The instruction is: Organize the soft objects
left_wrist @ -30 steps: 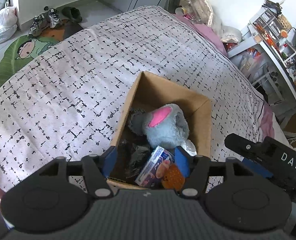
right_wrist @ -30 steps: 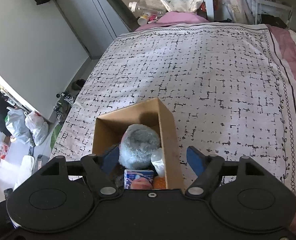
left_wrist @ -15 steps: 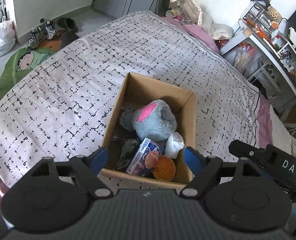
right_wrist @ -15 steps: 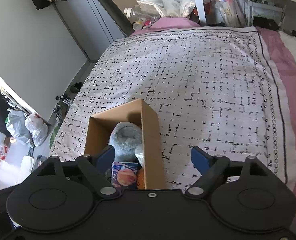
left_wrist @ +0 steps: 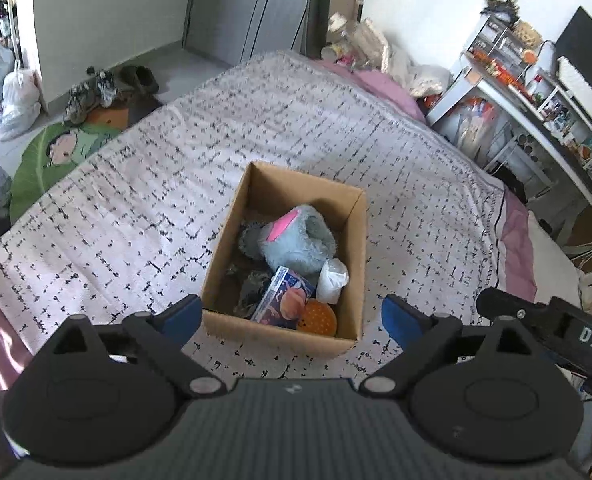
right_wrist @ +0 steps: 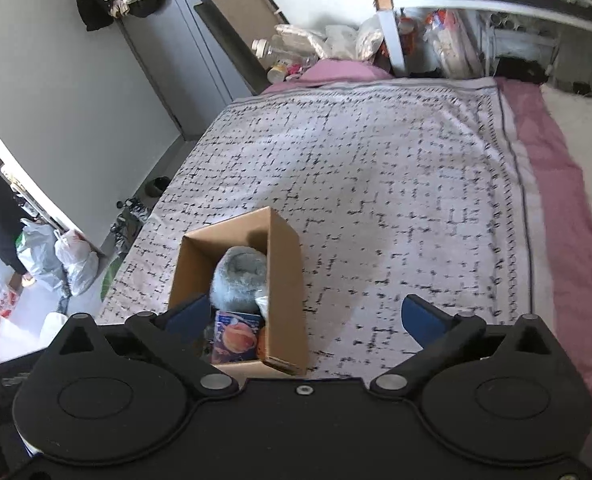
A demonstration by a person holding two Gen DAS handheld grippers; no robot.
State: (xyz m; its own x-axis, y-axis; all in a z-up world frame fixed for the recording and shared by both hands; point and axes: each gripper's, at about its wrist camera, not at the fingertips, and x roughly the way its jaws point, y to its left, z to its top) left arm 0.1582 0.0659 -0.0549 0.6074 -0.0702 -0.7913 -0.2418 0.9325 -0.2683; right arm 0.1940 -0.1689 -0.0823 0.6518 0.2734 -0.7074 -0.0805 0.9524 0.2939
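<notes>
While both claws hang above the bed, an open brown cardboard box (left_wrist: 232, 240) sits on the white bedspread with black dashed grid marks (left_wrist: 108, 216), and the soft things lie inside it. Uppermost is a fluffy grey-blue plush toy with a pink patch (left_wrist: 296, 240), filling the middle of the box and leaning toward its far half. Against the near wall lie a small blue printed carton with a peach picture (left_wrist: 282, 304) and, just beside it, a round orange dimpled item (left_wrist: 322, 316); a crumpled white plastic-wrapped bundle (left_wrist: 332, 278) rests between the plush and the right wall, and something dark and crinkled (left_wrist: 252, 290) fills the left near corner, too shadowed to name. The left gripper (left_wrist: 288, 314) has its blue-tipped fingers (left_wrist: 182, 312) spread wide, empty, straddling the near end of the box from above without touching it. The right gripper (right_wrist: 296, 320) is likewise spread wide and empty, one blue finger (right_wrist: 188, 316) over the box's near left edge, the other over bare bedspread; its black body also shows at the right edge of the left view. Pink sheet (right_wrist: 556, 184) borders the bedspread, with a cluttered white desk (left_wrist: 536, 112) beyond and a green cartoon floor mat (left_wrist: 56, 152) beside the bed.
</notes>
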